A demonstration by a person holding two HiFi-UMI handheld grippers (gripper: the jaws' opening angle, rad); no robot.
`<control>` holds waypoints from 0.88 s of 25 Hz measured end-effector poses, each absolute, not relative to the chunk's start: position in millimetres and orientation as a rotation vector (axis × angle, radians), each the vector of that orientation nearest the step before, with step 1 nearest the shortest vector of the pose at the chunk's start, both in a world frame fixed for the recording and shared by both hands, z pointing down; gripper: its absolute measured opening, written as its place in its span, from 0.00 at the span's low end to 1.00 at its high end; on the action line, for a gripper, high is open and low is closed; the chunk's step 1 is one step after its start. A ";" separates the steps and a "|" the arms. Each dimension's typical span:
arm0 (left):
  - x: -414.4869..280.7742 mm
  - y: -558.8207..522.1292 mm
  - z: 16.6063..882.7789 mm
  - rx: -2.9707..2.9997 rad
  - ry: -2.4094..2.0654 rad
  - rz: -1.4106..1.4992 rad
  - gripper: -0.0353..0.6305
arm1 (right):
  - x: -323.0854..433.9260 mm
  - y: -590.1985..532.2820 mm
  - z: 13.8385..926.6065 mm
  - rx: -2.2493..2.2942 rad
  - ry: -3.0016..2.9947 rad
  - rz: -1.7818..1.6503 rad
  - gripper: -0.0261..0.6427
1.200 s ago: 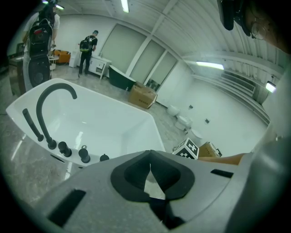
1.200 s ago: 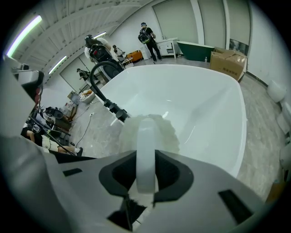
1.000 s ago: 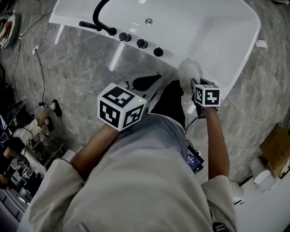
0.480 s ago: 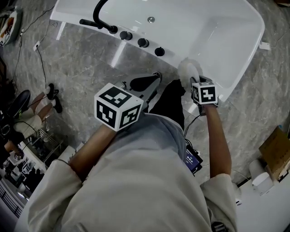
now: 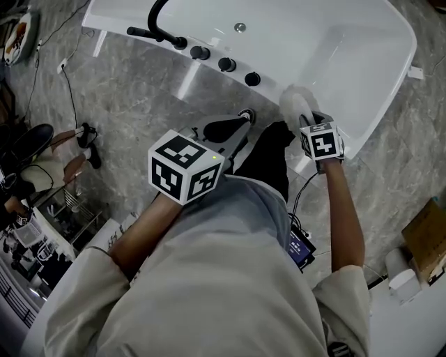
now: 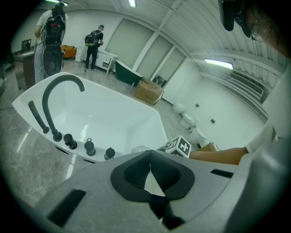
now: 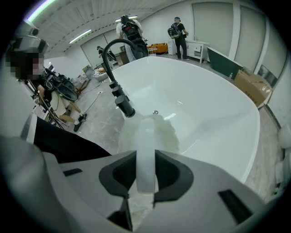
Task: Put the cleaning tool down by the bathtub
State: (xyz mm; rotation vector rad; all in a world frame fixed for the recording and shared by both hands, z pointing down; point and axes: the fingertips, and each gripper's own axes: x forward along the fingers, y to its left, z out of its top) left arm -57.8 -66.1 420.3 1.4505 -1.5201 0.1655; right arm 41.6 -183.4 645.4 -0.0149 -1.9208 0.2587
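Readable text: none.
Marker cubes [image 5: 185,167] [image 5: 320,143] beside the bathtub [image 5: 348,49]: black-and-white square patterns only, no letters.

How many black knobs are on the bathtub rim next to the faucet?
3, in a row on the bathtub's near rim, right of the faucet: first knob, middle knob, last knob.

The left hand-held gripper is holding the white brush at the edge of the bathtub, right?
Not quite. It is the right hand-held gripper that holds the white brush at the edge of the bathtub. The right gripper view shows its jaws closed on it.
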 end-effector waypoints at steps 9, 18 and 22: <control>-60.5 -66.4 426.1 1.414 -1.522 0.160 0.06 | 33.4 -183.4 655.4 -0.162 -1.905 0.121 0.16; -67.0 -67.6 433.5 1.374 -1.529 0.160 0.06 | 25.7 -184.9 668.0 -0.292 -1.914 -0.048 0.16; -68.9 -68.0 434.2 1.360 -1.541 0.159 0.06 | 26.0 -181.1 675.5 -0.361 -1.906 -0.098 0.16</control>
